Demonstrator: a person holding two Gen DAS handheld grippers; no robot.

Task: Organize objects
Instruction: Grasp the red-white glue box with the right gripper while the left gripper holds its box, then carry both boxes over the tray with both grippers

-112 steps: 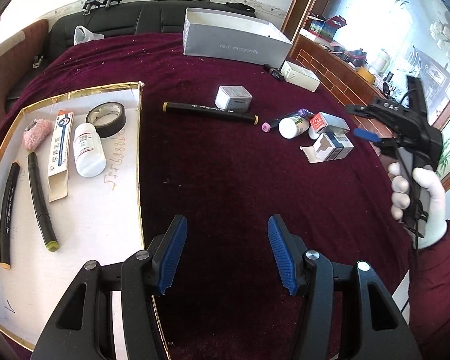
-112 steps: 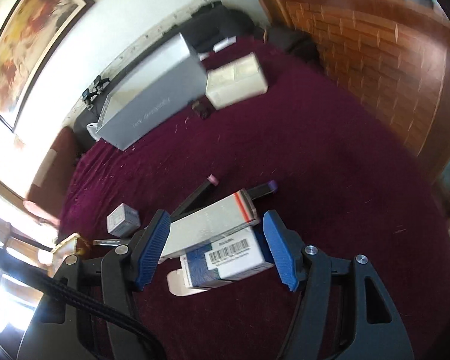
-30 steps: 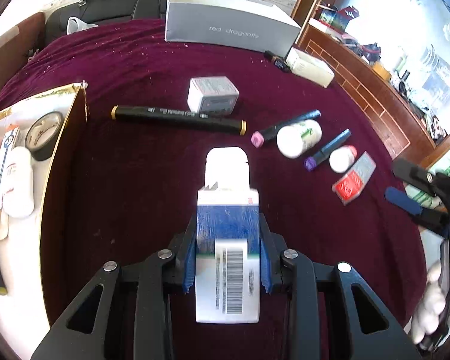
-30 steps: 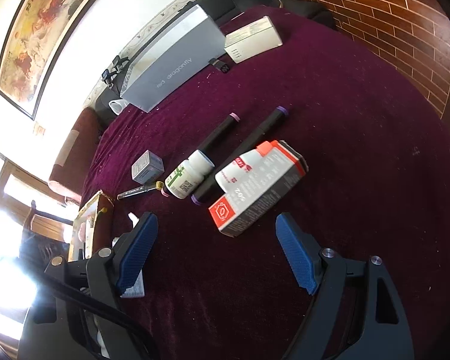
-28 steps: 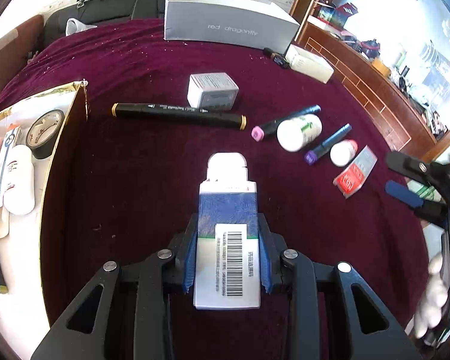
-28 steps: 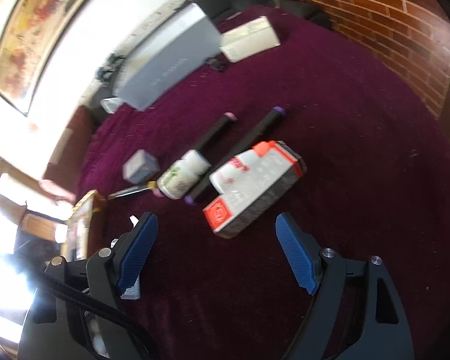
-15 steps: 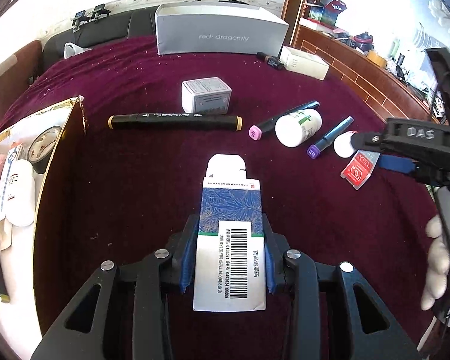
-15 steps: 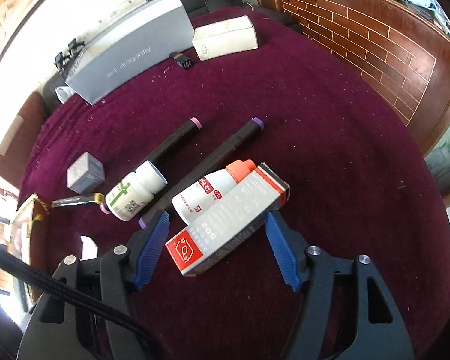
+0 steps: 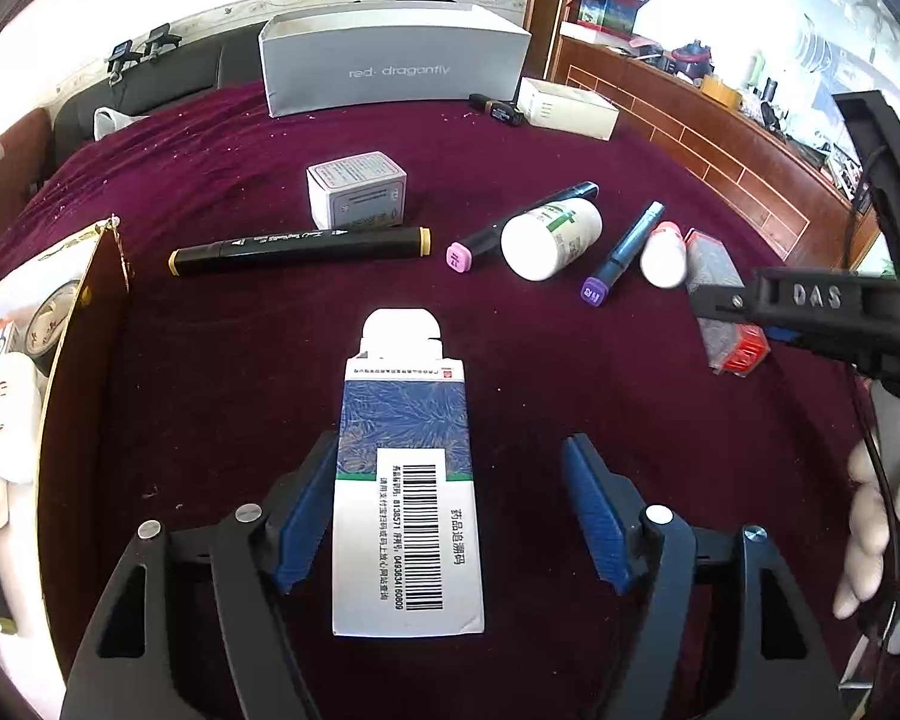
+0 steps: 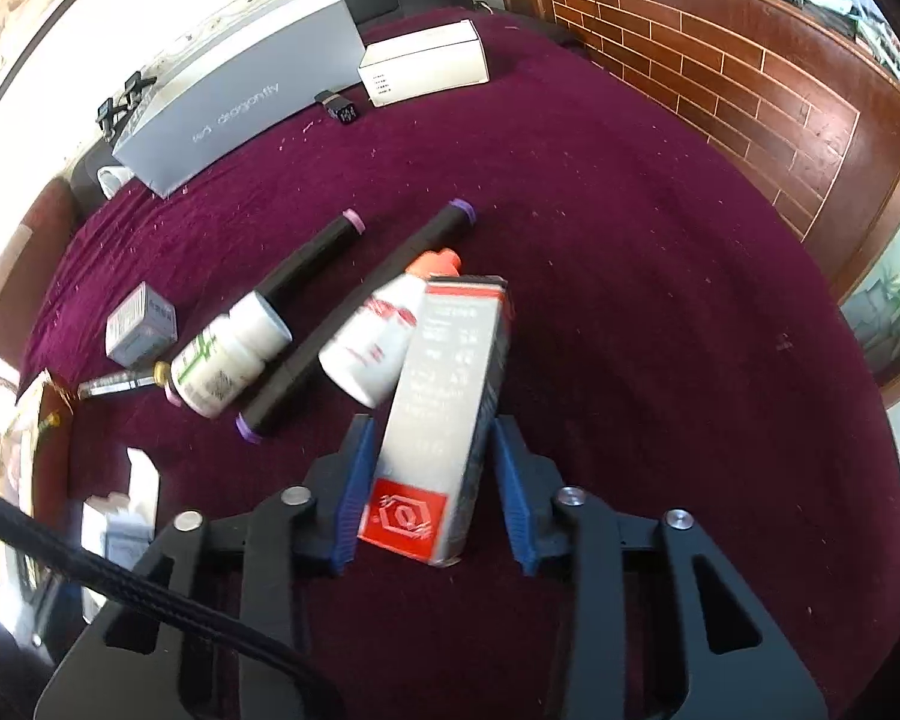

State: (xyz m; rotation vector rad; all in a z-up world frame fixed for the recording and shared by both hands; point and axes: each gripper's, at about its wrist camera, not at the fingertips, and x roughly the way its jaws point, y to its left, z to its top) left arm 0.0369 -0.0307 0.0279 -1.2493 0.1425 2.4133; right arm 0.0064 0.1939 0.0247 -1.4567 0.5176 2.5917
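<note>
Two cartons are being handled: the blue barcoded medicine carton [image 9: 407, 483] lies released on the maroon cloth [image 9: 222, 372] between the spread left gripper [image 9: 450, 510], while the red-and-white carton [image 10: 444, 402] is clamped by the right gripper [image 10: 431, 483], presumably for sorting.

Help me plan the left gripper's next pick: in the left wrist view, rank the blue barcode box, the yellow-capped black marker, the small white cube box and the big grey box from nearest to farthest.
From the left gripper:
1. Blue barcode box, between its open fingers.
2. Yellow-capped black marker, ahead, slightly left.
3. Small white cube box, just behind the marker.
4. Big grey box, at the far edge.
</note>
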